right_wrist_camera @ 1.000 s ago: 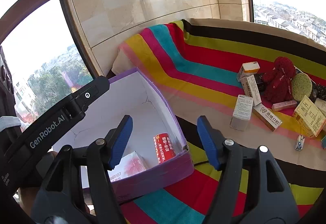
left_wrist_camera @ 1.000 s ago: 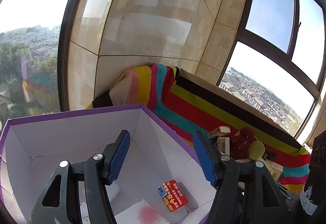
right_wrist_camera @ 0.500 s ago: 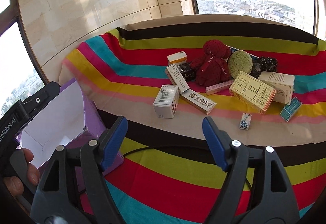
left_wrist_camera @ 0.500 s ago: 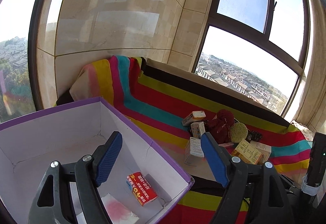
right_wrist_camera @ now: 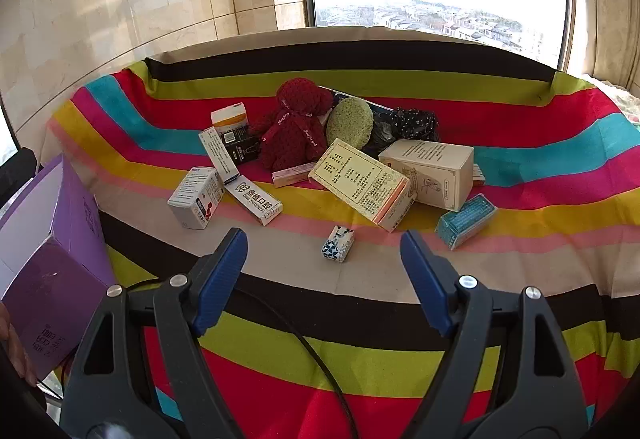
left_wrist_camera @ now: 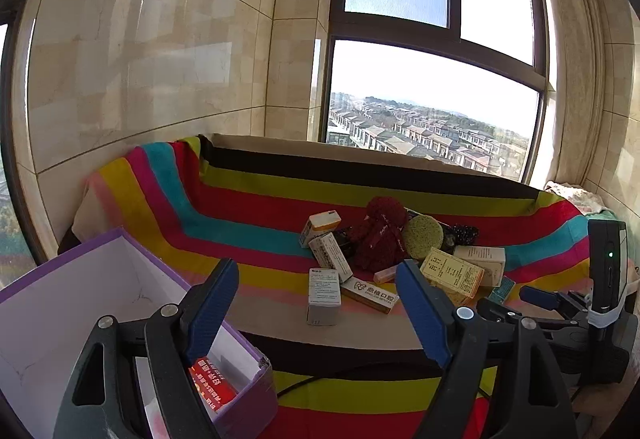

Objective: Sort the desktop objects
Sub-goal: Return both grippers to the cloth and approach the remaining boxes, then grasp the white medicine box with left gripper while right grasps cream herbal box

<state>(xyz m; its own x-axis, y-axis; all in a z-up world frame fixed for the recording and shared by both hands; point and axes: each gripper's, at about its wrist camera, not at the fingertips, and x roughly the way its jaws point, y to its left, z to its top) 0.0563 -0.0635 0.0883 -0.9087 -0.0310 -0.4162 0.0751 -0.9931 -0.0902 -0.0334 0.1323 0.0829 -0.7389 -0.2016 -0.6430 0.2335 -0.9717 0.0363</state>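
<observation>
Both tools empty: right gripper (right_wrist_camera: 322, 271) and left gripper (left_wrist_camera: 316, 303) have jaws wide apart, having just been opening, nothing between them. The small blue-patterned packet (right_wrist_camera: 338, 244) lies on the striped cloth (right_wrist_camera: 400, 359) just ahead of the right gripper, between its 2 fingers' lines, long axis slanting up-right. The right hand is judged nearer; the purple box (left_wrist_camera: 132, 239) sits to the left

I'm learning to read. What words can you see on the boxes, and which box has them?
"鼎植口腔" and "DING ZHI DENTAL": long white box.
Writing on the red plush toy's ribbon: too blurred to read.
Yellow-label box, big cream box, small white box, purple box, red packet: print too small or blurred.
</observation>
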